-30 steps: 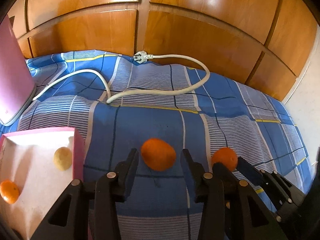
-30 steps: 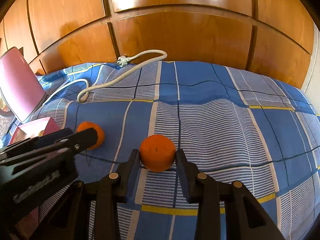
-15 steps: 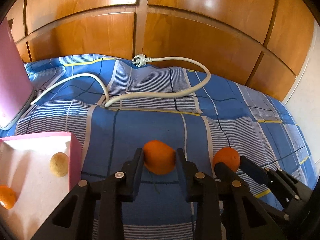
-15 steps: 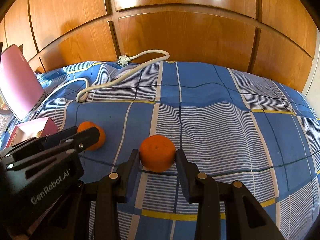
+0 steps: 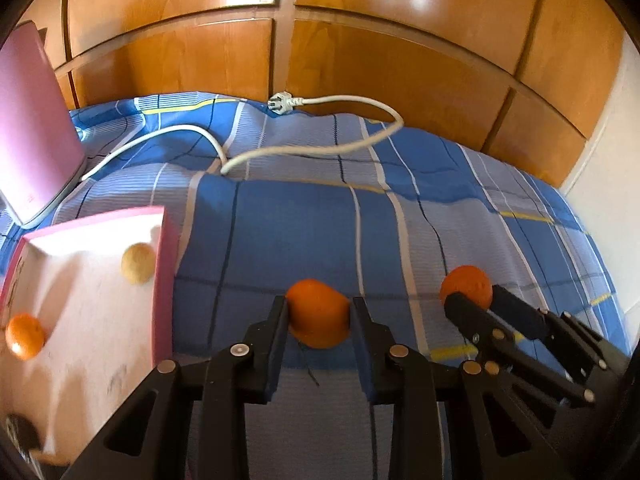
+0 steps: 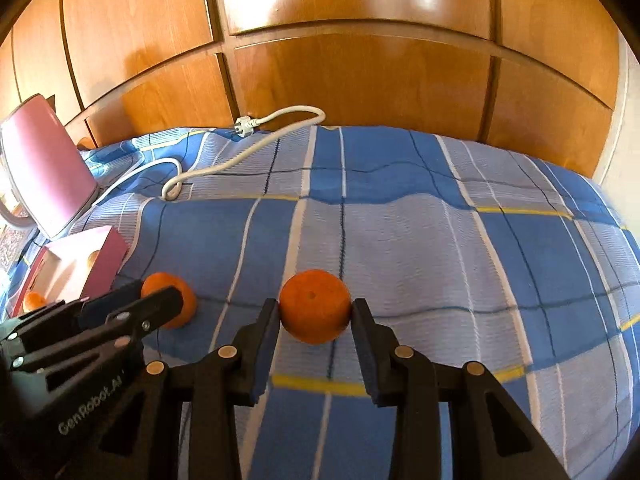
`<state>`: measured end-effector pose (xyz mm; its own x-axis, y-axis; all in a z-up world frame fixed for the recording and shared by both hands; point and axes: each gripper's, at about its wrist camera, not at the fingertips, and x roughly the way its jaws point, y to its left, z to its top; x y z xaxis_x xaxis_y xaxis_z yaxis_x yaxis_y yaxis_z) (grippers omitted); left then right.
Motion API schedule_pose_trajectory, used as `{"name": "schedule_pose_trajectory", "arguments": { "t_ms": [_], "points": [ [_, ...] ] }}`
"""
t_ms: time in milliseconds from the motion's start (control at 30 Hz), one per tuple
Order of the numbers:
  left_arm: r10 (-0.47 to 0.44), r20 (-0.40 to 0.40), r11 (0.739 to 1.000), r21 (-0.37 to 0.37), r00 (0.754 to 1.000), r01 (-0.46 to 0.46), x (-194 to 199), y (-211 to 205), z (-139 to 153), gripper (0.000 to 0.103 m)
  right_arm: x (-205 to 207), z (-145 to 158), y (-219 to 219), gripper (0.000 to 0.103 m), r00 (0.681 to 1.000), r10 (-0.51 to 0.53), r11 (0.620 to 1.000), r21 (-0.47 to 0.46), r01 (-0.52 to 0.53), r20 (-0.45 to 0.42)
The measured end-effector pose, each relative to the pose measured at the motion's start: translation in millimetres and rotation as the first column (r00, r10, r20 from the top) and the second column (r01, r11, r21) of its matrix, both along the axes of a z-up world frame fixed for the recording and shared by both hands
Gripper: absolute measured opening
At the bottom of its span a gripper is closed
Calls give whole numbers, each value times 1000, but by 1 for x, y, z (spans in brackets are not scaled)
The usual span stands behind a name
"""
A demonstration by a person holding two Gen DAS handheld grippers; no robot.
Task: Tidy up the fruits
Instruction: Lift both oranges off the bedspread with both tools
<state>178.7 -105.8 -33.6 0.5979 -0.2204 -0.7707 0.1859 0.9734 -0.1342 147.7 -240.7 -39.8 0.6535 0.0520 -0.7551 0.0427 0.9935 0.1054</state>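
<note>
Since a second ago, your left tool (image 5: 319, 322) closed onto its orange (image 5: 318, 312), seemingly just off the bed (image 5: 460, 208), beside the pink box (image 5: 162, 276). Your right tool (image 6: 315, 320) stayed clamped on the other orange (image 6: 314, 310).

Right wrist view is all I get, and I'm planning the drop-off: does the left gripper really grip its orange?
Observer: Yes. The left wrist view shows both pads of the left gripper pressing on the orange.
Operator: What's in the pink box?
Observer: A pale round fruit lies against the right wall of the pink box.
Operator: Room for more?
Observer: Probably. The white floor between that fruit and a small orange is bare.
</note>
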Motion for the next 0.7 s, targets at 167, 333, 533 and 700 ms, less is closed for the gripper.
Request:
{"name": "schedule_pose_trajectory", "arguments": {
  "t_ms": [167, 333, 533, 700],
  "points": [
    [-15, 5, 1000, -13, 1000, 15, -34, -4, 1, 31, -29, -2, -11, 37, 1000, -15, 1000, 17, 16, -15],
    [-51, 47, 998, -20, 998, 52, -73, -2, -3, 31, -61, -2, -23, 37, 1000, -16, 999, 44, 17, -17],
    [-58, 125, 998, -17, 990, 61, -93, -2, -12, 31, -83, -9, -21, 37, 1000, -5, 999, 33, 5, 9],
    [-32, 115, 998, -59, 993, 39, -82, 0, -13, 33, -77, -10, -19, 40, 1000, -11, 999, 39, 11, 14]
  ]
}}
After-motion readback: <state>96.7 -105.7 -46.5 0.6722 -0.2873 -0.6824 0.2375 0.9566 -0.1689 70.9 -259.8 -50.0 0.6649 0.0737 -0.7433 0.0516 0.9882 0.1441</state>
